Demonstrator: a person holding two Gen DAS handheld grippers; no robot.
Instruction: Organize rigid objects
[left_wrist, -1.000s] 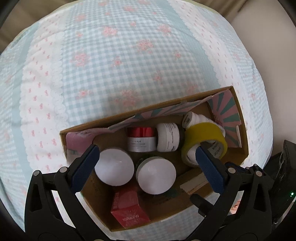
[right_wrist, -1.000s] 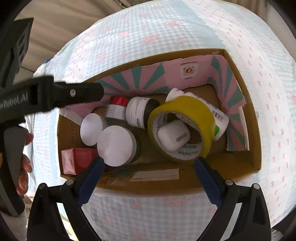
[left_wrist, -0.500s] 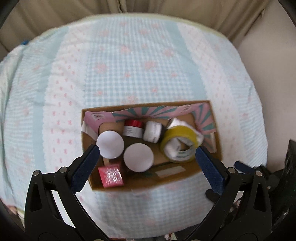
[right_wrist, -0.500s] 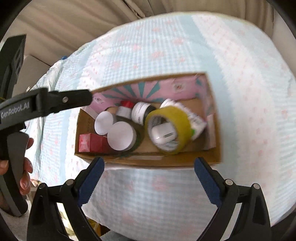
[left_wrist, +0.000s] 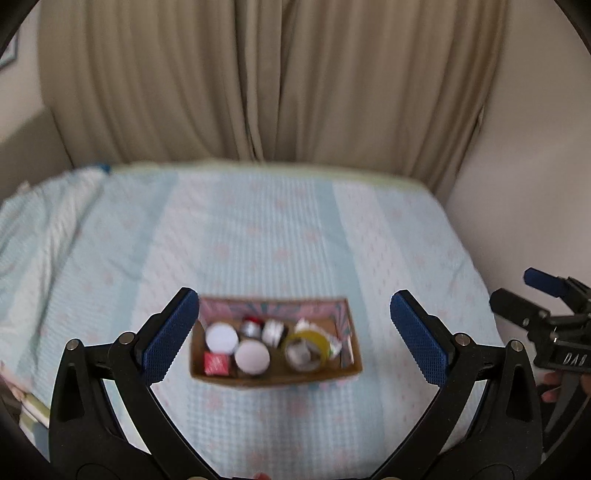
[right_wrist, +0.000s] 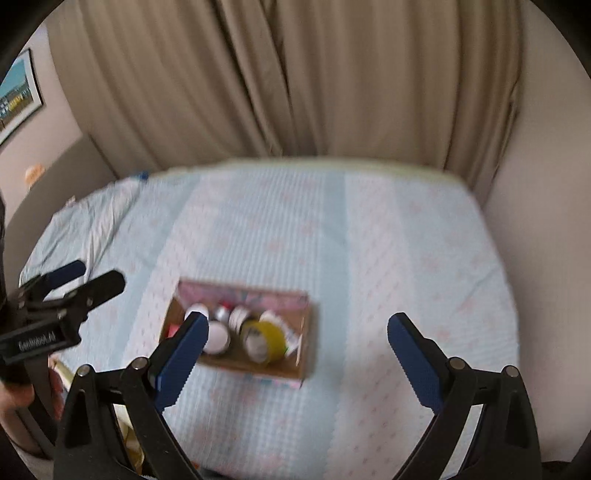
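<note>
Left wrist view: the left gripper (left_wrist: 293, 332) hangs with jaws spread and empty above a brown cardboard box (left_wrist: 275, 376) of jars and yellow tape roll (left_wrist: 308, 347), resting on a pale blue checked bedspread (left_wrist: 258, 229). The right gripper (right_wrist: 293, 354) is likewise spread, empty.

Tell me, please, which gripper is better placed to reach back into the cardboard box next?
Left, marginally. The left gripper frames the cardboard box squarely between its open jaws. The right gripper sits off to the box's right, so the box lies near its left jaw. Both are open, empty and well back from it.

Tape roll (left_wrist: 307, 350) in box (left_wrist: 273, 377), on bed (left_wrist: 258, 236)
</note>
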